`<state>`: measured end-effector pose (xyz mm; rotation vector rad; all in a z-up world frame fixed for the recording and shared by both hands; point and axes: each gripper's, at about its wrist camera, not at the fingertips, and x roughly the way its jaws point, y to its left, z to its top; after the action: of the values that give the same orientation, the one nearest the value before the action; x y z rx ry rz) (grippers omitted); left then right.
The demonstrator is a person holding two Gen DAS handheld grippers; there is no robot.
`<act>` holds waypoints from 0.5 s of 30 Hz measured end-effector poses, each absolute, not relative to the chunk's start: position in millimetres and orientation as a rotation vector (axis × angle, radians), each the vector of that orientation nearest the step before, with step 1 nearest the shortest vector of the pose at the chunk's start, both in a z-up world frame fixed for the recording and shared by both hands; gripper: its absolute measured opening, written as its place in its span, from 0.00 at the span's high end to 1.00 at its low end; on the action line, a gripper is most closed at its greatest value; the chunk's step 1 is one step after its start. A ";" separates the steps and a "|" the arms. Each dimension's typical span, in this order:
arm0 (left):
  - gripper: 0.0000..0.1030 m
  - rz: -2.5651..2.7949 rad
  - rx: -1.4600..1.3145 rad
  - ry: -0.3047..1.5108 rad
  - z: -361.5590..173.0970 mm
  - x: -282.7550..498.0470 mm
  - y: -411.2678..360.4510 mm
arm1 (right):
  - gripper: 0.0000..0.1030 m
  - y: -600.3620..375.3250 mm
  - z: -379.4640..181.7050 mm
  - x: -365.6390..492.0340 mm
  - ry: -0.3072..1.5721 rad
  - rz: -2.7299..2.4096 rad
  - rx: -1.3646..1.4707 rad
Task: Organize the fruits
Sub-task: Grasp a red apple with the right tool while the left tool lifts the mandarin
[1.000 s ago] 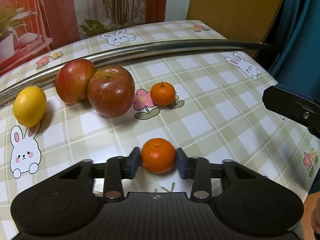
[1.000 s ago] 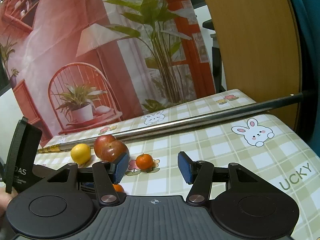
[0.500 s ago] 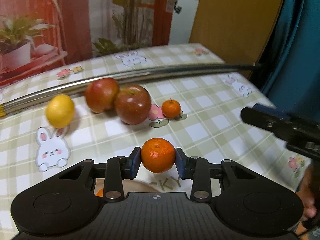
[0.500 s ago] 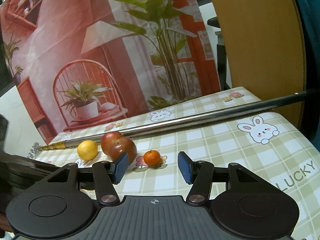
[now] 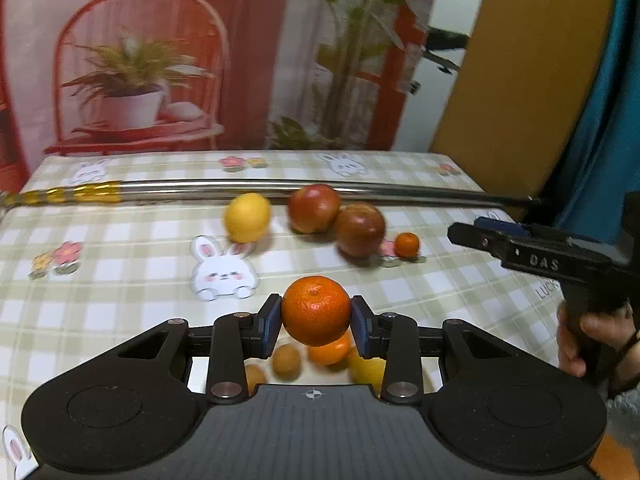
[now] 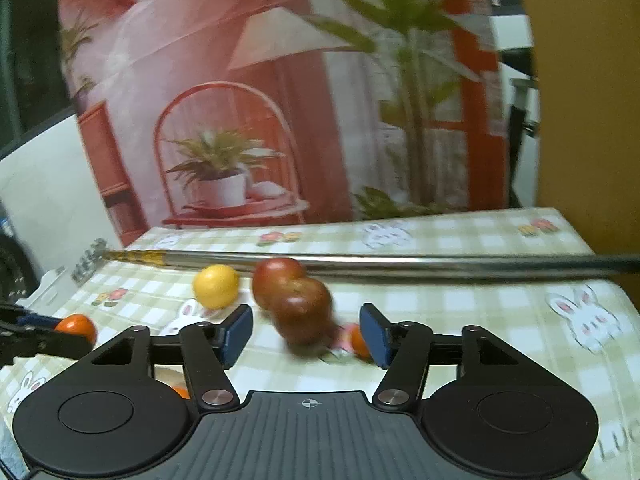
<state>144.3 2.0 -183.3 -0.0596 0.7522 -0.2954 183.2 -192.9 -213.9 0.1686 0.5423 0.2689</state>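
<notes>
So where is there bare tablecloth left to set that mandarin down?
Bare cloth lies left of the lemon, around the bunny print, and right of the small mandarin. Crowded: the apples along the metal rod, and the fruit pile under the held mandarin.

orange mandarin [image 5: 316, 310], yellow lemon [image 5: 247, 217], green-checked tablecloth [image 5: 120, 280]

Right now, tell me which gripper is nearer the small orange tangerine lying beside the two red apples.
Right. The right gripper hangs open just before the small orange tangerine; the left gripper is farther back, shut on another tangerine.
</notes>
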 end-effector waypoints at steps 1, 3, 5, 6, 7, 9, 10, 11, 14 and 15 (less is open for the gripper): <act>0.62 -0.283 -0.065 0.745 -183.1 140.7 7.6 | 0.44 -187.8 -212.6 188.3 0.540 0.282 0.157; 0.62 -0.260 -0.074 0.732 -183.5 133.2 18.7 | 0.43 -176.6 -210.9 199.8 0.536 0.309 0.122; 0.62 -0.247 -0.095 0.731 -186.6 130.5 28.5 | 0.40 -165.9 -211.6 214.0 0.540 0.321 0.077; 0.62 -0.240 -0.107 0.730 -188.3 128.6 33.7 | 0.39 -161.8 -213.1 221.1 0.551 0.323 0.063; 0.62 -0.231 -0.114 0.729 -189.8 125.0 38.5 | 0.39 -157.7 -215.0 229.5 0.566 0.324 0.051; 0.62 -0.213 -0.117 0.728 -192.5 122.2 44.7 | 0.37 -150.5 -220.5 245.3 0.599 0.328 0.028; 0.62 -0.204 -0.121 0.728 -194.0 120.8 48.1 | 0.37 -146.5 -224.4 252.2 0.614 0.328 0.007; 0.62 -0.201 -0.128 0.730 -195.3 119.4 51.1 | 0.37 -141.7 -228.2 259.4 0.629 0.325 -0.020; 0.62 -0.196 -0.157 0.733 -199.6 118.2 59.5 | 0.36 -131.4 -239.8 279.5 0.673 0.297 -0.065; 0.62 -0.195 -0.162 0.732 -200.6 117.0 62.3 | 0.36 -129.4 -243.7 283.4 0.684 0.293 -0.070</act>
<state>117.0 62.3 -200.6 -0.1620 0.7319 -0.1949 283.4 -129.4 -243.7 -0.0698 0.6839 0.2928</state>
